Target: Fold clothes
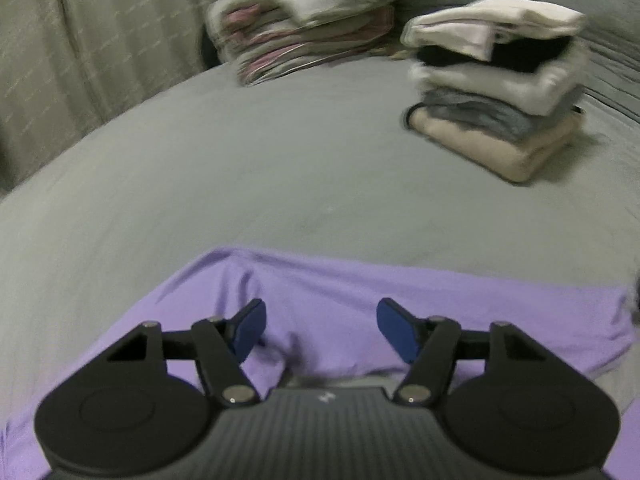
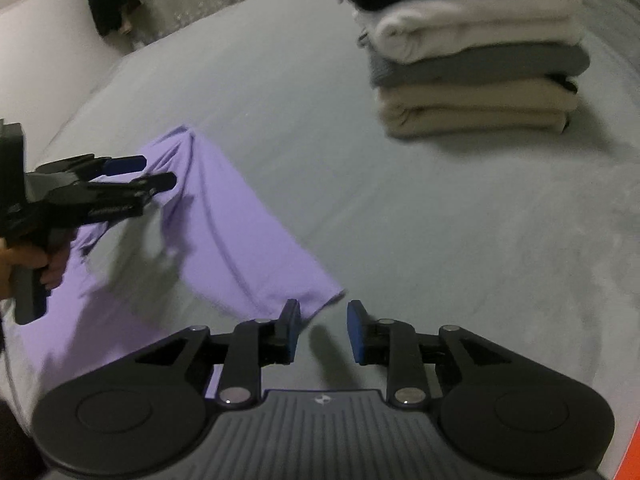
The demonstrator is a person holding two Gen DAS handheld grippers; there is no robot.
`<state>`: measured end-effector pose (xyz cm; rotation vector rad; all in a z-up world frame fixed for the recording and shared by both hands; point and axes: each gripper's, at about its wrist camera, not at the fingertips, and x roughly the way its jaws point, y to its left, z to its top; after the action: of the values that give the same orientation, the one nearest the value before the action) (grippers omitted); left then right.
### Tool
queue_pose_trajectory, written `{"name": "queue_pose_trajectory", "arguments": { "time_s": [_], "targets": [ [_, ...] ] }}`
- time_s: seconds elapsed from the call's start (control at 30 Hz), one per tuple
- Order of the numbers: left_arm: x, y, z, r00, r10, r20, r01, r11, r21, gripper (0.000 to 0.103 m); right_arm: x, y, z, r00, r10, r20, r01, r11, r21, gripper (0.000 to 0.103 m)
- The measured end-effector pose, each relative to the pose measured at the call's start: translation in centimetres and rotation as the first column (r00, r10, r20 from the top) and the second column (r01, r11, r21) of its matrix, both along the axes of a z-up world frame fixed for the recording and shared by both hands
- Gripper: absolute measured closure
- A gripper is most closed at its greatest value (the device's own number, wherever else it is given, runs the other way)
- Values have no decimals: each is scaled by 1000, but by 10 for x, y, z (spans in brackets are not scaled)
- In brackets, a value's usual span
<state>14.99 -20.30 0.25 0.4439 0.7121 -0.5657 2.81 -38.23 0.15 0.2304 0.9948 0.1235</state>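
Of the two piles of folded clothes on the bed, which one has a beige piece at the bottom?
The right-hand stack, nearer the purple garment: beige at the base, then grey, white and black. The left pile shows white and pink layers.

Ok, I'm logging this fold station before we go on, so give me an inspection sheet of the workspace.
Surface: grey bed sheet, smooth.
Job's things: purple garment, spread flat and creased; folded stack, tidy.
Clutter: second, looser pile behind; dark object at the far edge.
Grippers: left gripper open over the purple garment; right gripper open, nothing between its pads.
Cables: nothing seen.
Surroundings: pale curtain.
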Motion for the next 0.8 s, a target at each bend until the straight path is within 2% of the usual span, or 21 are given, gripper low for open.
{"name": "queue_pose_trajectory", "arguments": {
  "time_s": [0.1,0.2,0.33,0.4,0.47,0.53,0.57,0.6,0.63,0.67,0.73,0.8],
  "targets": [
    [4,-12,-2,992,-124,24,123,992,17,43,7,7,-6,999,16,34,-15,999,-43,77],
    [13,-25,-6,977,-209,33,206,977,61,43,9,17,-12,997,58,57,-53,994,-99,77],
    [29,-41,-12,953,-302,25,297,947,125,44,5,35,-17,987,132,86,-115,976,-185,76],
    [36,-51,-17,938,-346,-4,342,925,165,47,3,41,-19,981,167,97,-142,963,-229,78],
    [40,-58,-23,926,-375,-41,375,899,229,47,1,47,-19,973,204,103,-172,951,-255,92],
    [45,-61,-24,920,-382,-82,391,891,229,50,1,48,-17,970,220,102,-187,945,-268,98],
    [47,-63,-24,917,-386,-103,399,888,229,59,1,49,-15,969,225,102,-190,942,-278,98],
    [50,-65,-25,913,-389,-123,407,884,229,76,1,50,-14,968,230,102,-192,938,-288,98],
    [51,-66,-25,911,-388,-142,411,883,226,85,2,49,-12,968,225,111,-182,935,-304,99],
    [51,-68,-27,910,-386,-151,412,881,233,99,3,47,-8,968,217,125,-166,929,-329,99],
    [49,-73,-31,915,-376,-143,402,879,256,99,13,39,-1,970,194,145,-131,925,-356,99],
    [53,-75,-28,928,-344,-140,368,904,216,99,21,30,8,972,167,166,-96,925,-368,99]
  ]
}}
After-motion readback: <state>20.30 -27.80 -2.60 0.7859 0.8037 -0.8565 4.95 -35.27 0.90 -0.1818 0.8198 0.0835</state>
